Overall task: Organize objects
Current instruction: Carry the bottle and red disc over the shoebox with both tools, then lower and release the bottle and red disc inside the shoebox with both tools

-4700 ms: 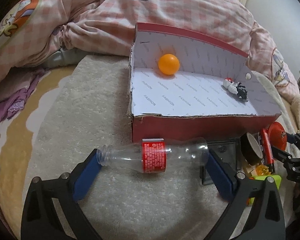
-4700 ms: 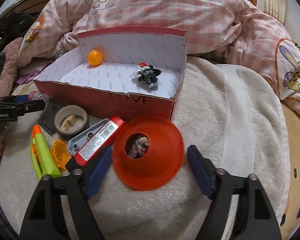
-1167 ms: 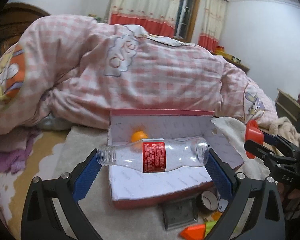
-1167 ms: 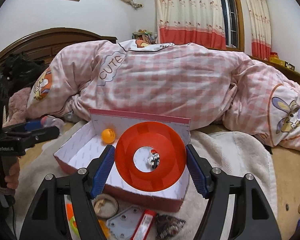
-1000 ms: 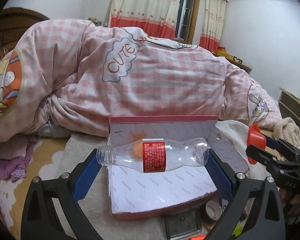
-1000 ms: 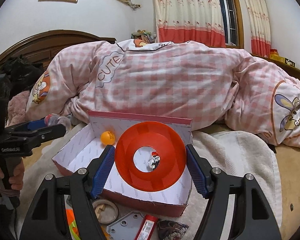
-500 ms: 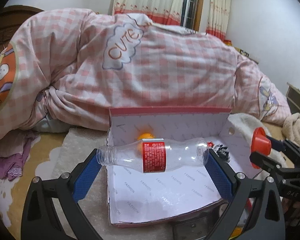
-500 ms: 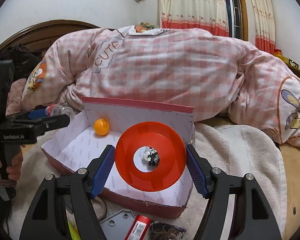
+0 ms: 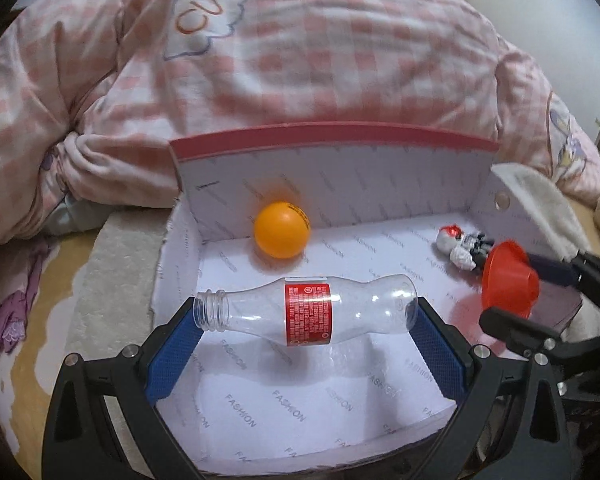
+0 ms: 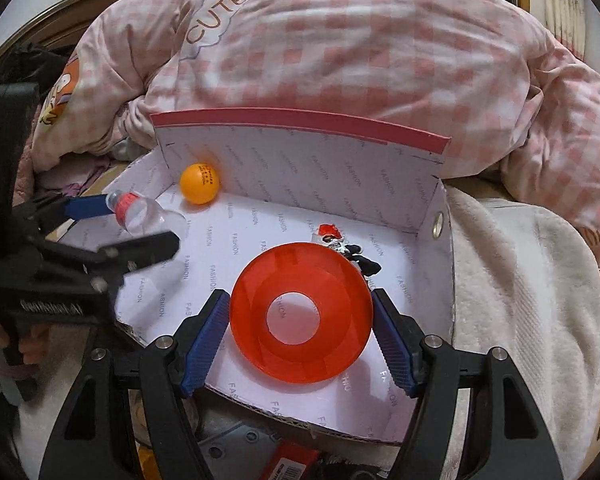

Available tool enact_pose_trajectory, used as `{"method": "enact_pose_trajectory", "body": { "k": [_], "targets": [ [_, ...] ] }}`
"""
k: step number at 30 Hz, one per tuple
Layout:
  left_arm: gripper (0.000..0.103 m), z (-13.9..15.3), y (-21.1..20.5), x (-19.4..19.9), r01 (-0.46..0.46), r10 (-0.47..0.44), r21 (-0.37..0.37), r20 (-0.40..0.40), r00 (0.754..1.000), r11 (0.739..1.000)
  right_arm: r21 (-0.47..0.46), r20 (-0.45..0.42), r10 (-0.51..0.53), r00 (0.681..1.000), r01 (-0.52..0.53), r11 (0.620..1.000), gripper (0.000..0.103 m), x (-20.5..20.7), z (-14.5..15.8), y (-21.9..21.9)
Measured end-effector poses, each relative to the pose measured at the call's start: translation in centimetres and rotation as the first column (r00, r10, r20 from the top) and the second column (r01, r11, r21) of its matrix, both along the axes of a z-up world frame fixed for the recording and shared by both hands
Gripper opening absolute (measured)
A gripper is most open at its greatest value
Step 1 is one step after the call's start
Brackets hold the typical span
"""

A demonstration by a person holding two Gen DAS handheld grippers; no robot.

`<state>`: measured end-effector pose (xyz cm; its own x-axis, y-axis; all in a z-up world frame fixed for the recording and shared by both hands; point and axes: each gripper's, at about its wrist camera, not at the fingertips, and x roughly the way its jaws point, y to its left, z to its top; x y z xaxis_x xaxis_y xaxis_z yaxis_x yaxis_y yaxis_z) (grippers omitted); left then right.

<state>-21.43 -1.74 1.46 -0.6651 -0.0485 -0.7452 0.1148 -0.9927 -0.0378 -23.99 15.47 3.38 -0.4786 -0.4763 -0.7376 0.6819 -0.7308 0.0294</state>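
1. Left gripper (image 9: 306,320) clamped endwise on clear bottle (image 9: 306,314), over the box (image 9: 332,140) floor.
2. Right gripper (image 10: 300,326) clamped on orange cone (image 10: 300,324).
3. Both now lower, inside the box; earlier they were above it.

Two handheld grippers, matte black plastic frames with silver screw heads at the joints. Left gripper (image 9: 306,330) and right gripper (image 10: 300,334) alike: long fingers lined with ribbed blue pads (image 10: 205,338). White lettering, blurred, on the left gripper's side in the right wrist view.
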Motion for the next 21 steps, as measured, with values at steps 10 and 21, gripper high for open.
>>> {"method": "enact_pose_trajectory", "body": {
  "k": [10,21],
  "targets": [
    [0.101,-0.79,0.93,-0.24,0.026,-0.025,-0.037,0.023,0.999,0.999,0.012,0.008,0.016,1.0,-0.016,1.0,0.072,-0.16,-0.06,-0.33],
    [0.101,-0.84,0.99,-0.36,0.03,-0.03,-0.037,0.013,0.999,0.999,0.009,0.003,0.017,1.0,-0.017,1.0,0.072,-0.1,-0.06,-0.29]
  ]
}}
